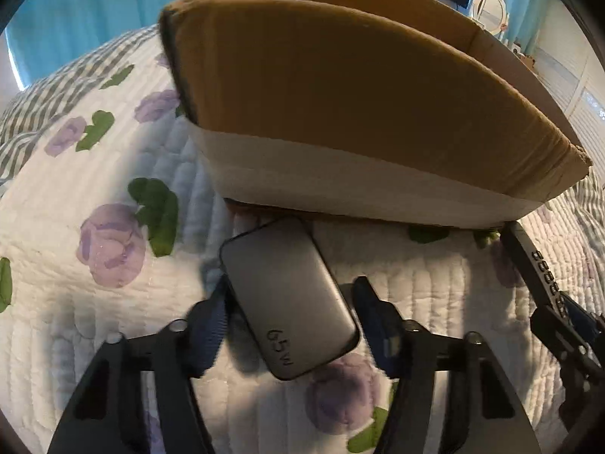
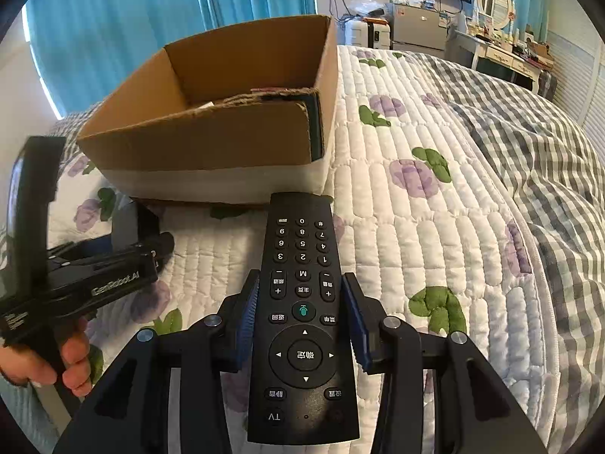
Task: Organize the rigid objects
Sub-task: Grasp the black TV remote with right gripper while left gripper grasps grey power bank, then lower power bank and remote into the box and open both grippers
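A grey power bank [image 1: 289, 297] marked 65W lies on the quilt just before the cardboard box [image 1: 340, 87]. My left gripper [image 1: 293, 306] straddles it, open, with its blue pads apart from the power bank's sides. In the right wrist view a black TV remote [image 2: 302, 314] lies lengthwise between the pads of my right gripper [image 2: 302, 306], which stand open with small gaps on both sides. The remote's far end points at the open box [image 2: 211, 121]. The left gripper [image 2: 94, 276] and the person's hand show at the left of that view.
The box sits on a white quilt [image 2: 397, 227] with purple flowers; a grey checked blanket [image 2: 529, 143] lies to the right. Teal curtains, a TV, a fridge and a dresser stand beyond the bed. The remote's edge [image 1: 537, 265] shows at the right of the left wrist view.
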`<state>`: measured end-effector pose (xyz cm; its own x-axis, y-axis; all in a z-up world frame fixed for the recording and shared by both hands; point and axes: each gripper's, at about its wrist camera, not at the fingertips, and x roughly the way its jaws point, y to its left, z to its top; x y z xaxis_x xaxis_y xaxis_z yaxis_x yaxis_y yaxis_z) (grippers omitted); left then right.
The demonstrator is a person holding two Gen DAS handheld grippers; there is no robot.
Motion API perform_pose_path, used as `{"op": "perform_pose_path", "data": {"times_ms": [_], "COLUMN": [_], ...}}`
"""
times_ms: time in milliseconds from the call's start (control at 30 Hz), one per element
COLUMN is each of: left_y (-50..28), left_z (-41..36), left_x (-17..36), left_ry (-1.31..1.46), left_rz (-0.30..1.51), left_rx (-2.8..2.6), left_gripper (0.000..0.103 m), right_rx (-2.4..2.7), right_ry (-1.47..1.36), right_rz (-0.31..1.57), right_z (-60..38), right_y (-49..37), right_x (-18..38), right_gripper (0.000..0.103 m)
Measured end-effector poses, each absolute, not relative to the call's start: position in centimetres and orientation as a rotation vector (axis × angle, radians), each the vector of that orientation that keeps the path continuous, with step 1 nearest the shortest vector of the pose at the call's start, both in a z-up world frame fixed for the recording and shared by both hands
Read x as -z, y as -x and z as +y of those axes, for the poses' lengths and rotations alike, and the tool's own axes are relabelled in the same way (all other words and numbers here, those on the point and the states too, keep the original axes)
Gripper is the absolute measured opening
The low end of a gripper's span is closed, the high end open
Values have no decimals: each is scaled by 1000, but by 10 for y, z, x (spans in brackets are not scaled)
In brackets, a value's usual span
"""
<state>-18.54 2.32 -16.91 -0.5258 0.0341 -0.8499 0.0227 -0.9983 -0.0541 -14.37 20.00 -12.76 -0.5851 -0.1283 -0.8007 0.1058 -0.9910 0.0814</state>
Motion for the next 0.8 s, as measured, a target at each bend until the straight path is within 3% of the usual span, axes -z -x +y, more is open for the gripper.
{"op": "perform_pose_path", "data": {"times_ms": [33, 300, 800], "left_y": [184, 149, 96], "left_z": [22, 23, 24], "left_x": [168, 152, 50], "left_ry": [1521, 1484, 1172], "left_rz": [-103, -80, -31], "left_rx": [-2727, -2666, -2691], "left_gripper": [58, 43, 42], "right_rx": [2687, 2706, 2776], "right_ry": [-1360, -1334, -1154], "right_rz": [-38, -14, -10], "right_z": [200, 200, 200], "right_y": [143, 132, 81], "right_x": [127, 117, 51], "right_gripper": [41, 41, 41]}}
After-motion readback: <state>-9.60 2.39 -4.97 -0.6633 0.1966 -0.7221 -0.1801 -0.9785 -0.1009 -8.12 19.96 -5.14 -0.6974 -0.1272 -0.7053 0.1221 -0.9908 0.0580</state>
